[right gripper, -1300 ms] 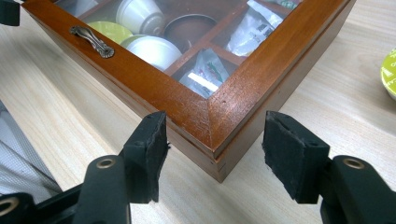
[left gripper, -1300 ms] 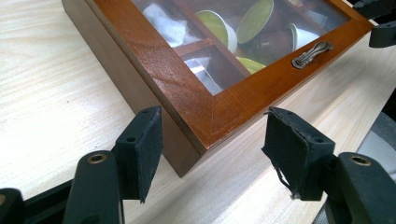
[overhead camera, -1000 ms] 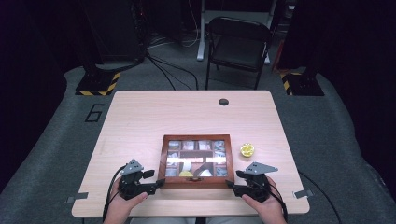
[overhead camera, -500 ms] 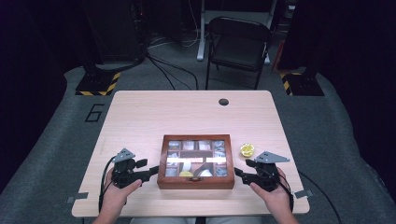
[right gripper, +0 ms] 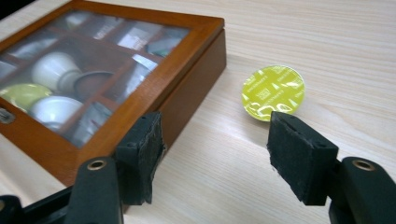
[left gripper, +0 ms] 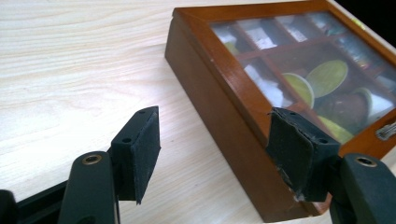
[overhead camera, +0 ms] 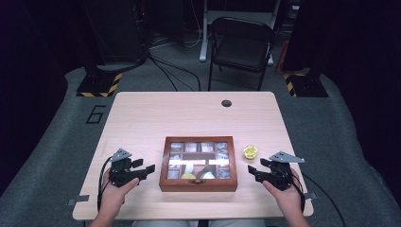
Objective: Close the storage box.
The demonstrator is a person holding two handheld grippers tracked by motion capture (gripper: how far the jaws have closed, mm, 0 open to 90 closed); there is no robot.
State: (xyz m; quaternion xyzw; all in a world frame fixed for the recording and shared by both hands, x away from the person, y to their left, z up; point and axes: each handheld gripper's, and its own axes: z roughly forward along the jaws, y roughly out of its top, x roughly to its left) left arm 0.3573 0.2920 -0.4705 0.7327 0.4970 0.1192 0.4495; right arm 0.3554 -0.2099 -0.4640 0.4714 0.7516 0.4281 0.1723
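Left gripper (left gripper: 212, 154) and right gripper (right gripper: 217, 156) both spread wide, holding nothing. Wooden box (overhead camera: 198, 182) lies between them, lid closed; both have drawn outward off its sides since 1.0 s ago.

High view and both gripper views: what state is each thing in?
Wooden glass-lidded box: lid shut, capsules inside.
Yellow-green foil capsule: loose on the table, right of the box.
Left gripper: open, holding nothing.
Right gripper: open, holding nothing.
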